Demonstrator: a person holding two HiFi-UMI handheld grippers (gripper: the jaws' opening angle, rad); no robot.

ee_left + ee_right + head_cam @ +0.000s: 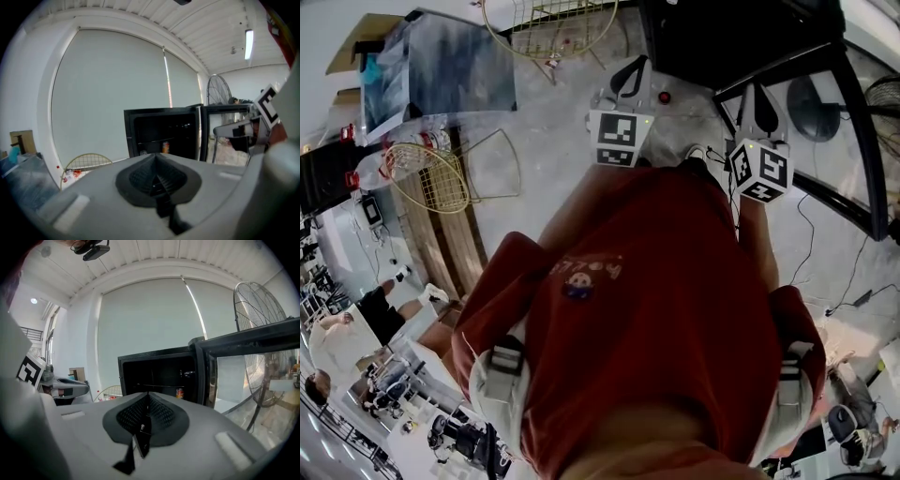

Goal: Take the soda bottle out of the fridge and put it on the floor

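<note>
Orange soda bottle (in fridge) beyond right fingers

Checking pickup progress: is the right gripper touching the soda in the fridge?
Apart. The right gripper view shows the right gripper shut and empty, the soda well beyond its tips inside the open fridge.
</note>
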